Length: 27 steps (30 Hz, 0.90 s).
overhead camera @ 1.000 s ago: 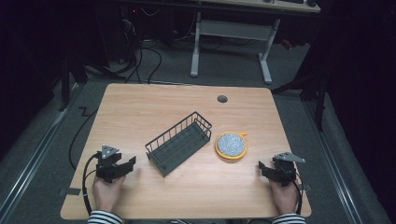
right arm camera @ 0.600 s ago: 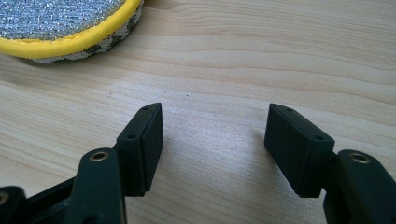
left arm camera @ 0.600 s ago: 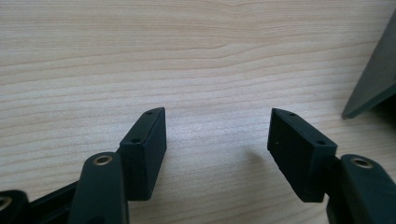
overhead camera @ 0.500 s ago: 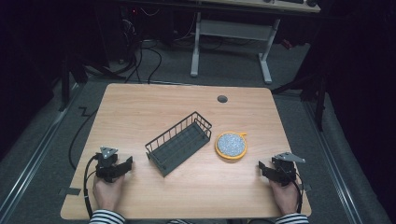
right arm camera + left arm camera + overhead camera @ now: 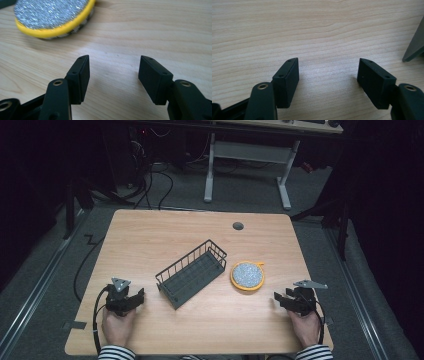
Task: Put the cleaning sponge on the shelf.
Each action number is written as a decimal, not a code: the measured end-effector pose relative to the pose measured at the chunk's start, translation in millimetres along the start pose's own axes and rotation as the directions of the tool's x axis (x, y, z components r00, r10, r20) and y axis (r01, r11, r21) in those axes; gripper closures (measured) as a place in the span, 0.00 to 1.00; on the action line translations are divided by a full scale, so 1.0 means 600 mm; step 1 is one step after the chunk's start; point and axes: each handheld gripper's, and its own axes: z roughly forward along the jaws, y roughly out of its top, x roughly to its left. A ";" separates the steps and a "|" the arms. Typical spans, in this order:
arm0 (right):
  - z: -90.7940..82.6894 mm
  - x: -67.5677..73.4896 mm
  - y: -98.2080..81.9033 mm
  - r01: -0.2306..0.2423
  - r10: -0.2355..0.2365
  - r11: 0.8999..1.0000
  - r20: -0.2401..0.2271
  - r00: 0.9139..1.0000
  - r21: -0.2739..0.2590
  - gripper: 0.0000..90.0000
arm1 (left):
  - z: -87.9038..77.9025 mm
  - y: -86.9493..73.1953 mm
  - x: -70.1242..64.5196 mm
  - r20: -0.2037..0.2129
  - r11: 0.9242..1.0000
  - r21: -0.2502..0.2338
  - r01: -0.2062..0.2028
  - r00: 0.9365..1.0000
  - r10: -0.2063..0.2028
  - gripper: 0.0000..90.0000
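Observation:
A dark wire basket point(image 5: 191, 273) lies at an angle in the middle of the wooden table point(image 5: 150, 235). Right of it sits a round scouring pad point(image 5: 247, 275) with a yellow rim and a silvery top, also in the right gripper view point(image 5: 50, 15) at upper left. My left gripper point(image 5: 141, 296) rests near the front left, open, its jaws having just been opening over bare wood point(image 5: 328, 72). A corner of the basket point(image 5: 415, 43) shows at the right edge. My right gripper point(image 5: 276, 299) rests near the front right, open, its jaws having just been closing with nothing between them point(image 5: 113, 76).
A grey grommet point(image 5: 238, 226) is set in the table near its far edge. Beyond the table stand a white desk frame point(image 5: 247, 167) and cables on the dark floor. Striped sleeves point(image 5: 116, 353) come in at the bottom.
Both hands stay where they were. The left gripper's jaws look slightly wider apart and the right gripper's slightly narrower.

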 end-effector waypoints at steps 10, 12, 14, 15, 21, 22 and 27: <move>-0.002 0.028 0.084 0.025 -0.027 0.999 -0.064 0.998 -0.033 0.50 | 0.000 0.000 0.000 0.005 1.000 0.001 -0.001 1.000 0.001 0.37; 0.003 0.034 0.101 0.035 -0.036 0.999 -0.084 0.996 -0.016 0.51 | 0.000 0.000 0.000 0.004 1.000 0.000 -0.002 1.000 0.002 0.37; 0.013 0.043 0.123 0.052 -0.049 0.998 -0.096 0.994 0.026 0.52 | 0.000 0.000 0.000 0.005 1.000 0.001 -0.002 1.000 0.002 0.37; 0.013 0.043 0.123 0.052 -0.049 0.998 -0.096 0.994 0.026 0.52 | 0.000 0.000 0.000 0.007 1.000 0.002 -0.003 1.000 0.003 0.37; 0.053 0.051 0.166 0.077 -0.057 0.980 -0.109 0.992 0.182 0.51 | 0.000 0.000 0.000 0.012 1.000 0.005 -0.008 1.000 0.008 0.35; 0.053 0.051 0.166 0.077 -0.057 0.980 -0.109 0.992 0.182 0.51 | 0.000 0.000 0.000 0.012 1.000 0.005 -0.008 1.000 0.008 0.35; 0.079 0.053 0.189 0.087 -0.071 0.961 -0.073 0.995 0.263 0.47 | 0.000 0.000 0.000 0.014 1.000 0.006 -0.009 1.000 0.009 0.35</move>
